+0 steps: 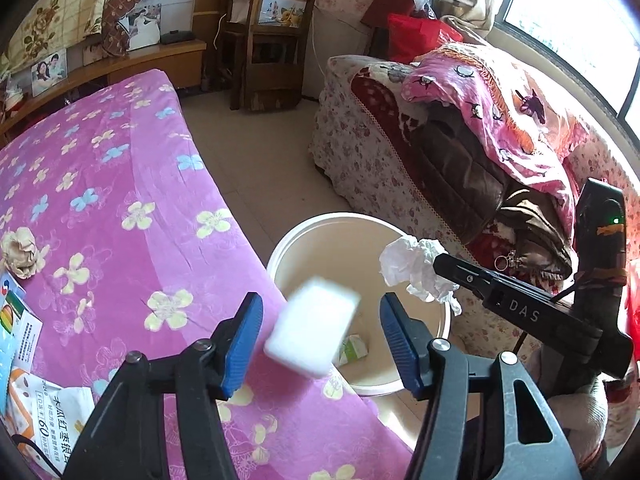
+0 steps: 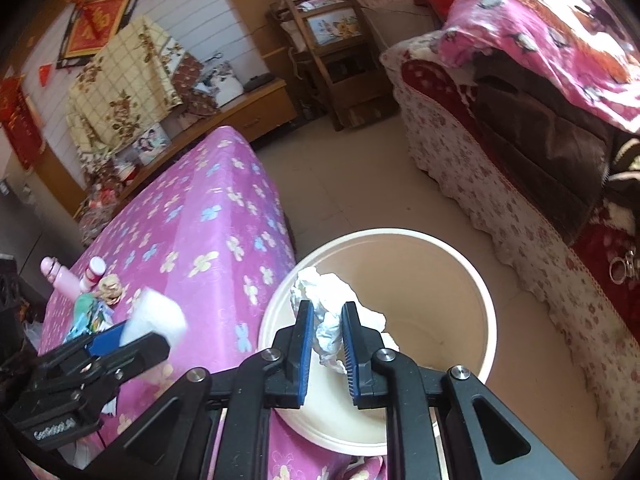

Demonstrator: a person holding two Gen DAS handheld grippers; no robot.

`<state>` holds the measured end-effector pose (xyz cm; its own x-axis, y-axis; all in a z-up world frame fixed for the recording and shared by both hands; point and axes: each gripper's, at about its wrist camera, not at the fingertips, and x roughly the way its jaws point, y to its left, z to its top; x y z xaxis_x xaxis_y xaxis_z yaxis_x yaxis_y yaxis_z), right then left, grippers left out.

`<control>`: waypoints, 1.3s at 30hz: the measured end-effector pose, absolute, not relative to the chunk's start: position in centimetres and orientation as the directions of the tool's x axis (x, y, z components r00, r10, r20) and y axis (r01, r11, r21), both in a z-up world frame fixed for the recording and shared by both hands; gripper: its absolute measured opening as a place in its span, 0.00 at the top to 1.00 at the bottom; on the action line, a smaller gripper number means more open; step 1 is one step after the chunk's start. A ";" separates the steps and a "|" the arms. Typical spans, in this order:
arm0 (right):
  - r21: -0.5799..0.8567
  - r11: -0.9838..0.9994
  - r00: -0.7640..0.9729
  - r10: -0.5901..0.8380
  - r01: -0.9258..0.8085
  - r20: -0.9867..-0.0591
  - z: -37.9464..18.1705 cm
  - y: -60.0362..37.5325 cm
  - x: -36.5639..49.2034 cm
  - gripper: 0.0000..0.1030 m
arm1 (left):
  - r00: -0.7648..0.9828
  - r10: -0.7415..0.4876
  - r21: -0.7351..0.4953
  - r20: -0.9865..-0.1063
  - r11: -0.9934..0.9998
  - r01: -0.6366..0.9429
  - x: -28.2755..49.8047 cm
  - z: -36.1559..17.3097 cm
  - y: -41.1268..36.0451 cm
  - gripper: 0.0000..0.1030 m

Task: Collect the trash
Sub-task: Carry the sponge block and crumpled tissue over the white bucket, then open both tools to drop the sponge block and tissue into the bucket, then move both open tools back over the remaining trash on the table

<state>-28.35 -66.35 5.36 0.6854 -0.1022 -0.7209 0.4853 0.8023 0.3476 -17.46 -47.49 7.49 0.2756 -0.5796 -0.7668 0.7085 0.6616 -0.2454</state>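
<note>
Directly above the bucket (image 2: pixel 486 296) mouth, right gripper (image 2: pixel 326 334) clamps tissue (image 2: pixel 328 312); left gripper (image 1: pixel 320 330), at 9 o'clock, gapes around a blurred white block (image 1: pixel 312 326).

bed (image 1: pixel 120 208): paper wad (image 1: pixel 20 252), packets (image 1: pixel 44 408) | floor (image 1: pixel 256 168): bucket (image 1: pixel 280 248)

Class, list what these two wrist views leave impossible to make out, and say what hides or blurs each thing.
- White block, left wrist view: motion-blurred between the open left tool; contact unclear.
- Bucket bottom, right wrist view: hidden by crumpled tissue and right tool.
- Packet on the bed, left wrist view: cut off by the edge.
</note>
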 end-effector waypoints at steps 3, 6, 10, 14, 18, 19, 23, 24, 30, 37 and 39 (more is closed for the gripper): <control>0.360 0.789 0.679 -0.095 0.497 -0.728 4.9 -66.7 -28.4 0.84 | 0.275 -0.577 -0.247 -0.769 0.665 0.704 -17.4 7.5 -47.2 0.39; 0.367 0.785 0.674 -0.086 0.499 -0.733 4.5 -66.8 -28.4 0.84 | 0.277 -0.575 -0.246 -0.770 0.668 0.702 -17.5 7.5 -46.8 0.39; 0.386 0.778 0.676 -0.067 0.496 -0.734 4.1 -66.7 -28.2 0.84 | 0.283 -0.574 -0.243 -0.768 0.670 0.701 -17.7 7.8 -46.2 0.39; 0.379 0.783 0.669 -0.064 0.494 -0.741 4.0 -66.3 -28.1 0.83 | 0.295 -0.575 -0.235 -0.763 0.672 0.702 -18.0 8.1 -45.6 0.39; 0.385 0.790 0.676 -0.051 0.477 -0.735 4.3 -65.7 -28.0 0.83 | 0.317 -0.577 -0.223 -0.752 0.677 0.702 -18.4 8.6 -44.9 0.33; 0.384 0.793 0.677 -0.048 0.473 -0.734 4.4 -65.5 -27.9 0.83 | 0.323 -0.576 -0.220 -0.751 0.679 0.700 -18.4 8.7 -44.7 0.32; 0.373 0.812 0.686 -0.047 0.450 -0.726 5.2 -64.2 -27.7 0.83 | 0.344 -0.568 -0.209 -0.748 0.693 0.690 -18.5 9.1 -43.9 0.32; 0.370 0.817 0.688 -0.044 0.442 -0.725 5.4 -63.8 -27.6 0.83 | 0.350 -0.565 -0.208 -0.747 0.699 0.684 -18.4 9.2 -43.5 0.32; 0.319 0.861 0.697 -0.057 0.397 -0.715 6.8 -60.9 -27.0 0.82 | 0.375 -0.558 -0.217 -0.740 0.726 0.653 -18.0 9.8 -41.0 0.30; 0.306 0.892 0.720 -0.031 0.333 -0.693 8.4 -57.5 -26.0 0.81 | 0.429 -0.546 -0.211 -0.720 0.761 0.614 -17.7 11.1 -36.5 0.27; 0.298 0.903 0.727 -0.023 0.309 -0.686 8.8 -56.2 -25.6 0.68 | 0.447 -0.541 -0.213 -0.713 0.774 0.597 -17.4 11.5 -34.9 0.27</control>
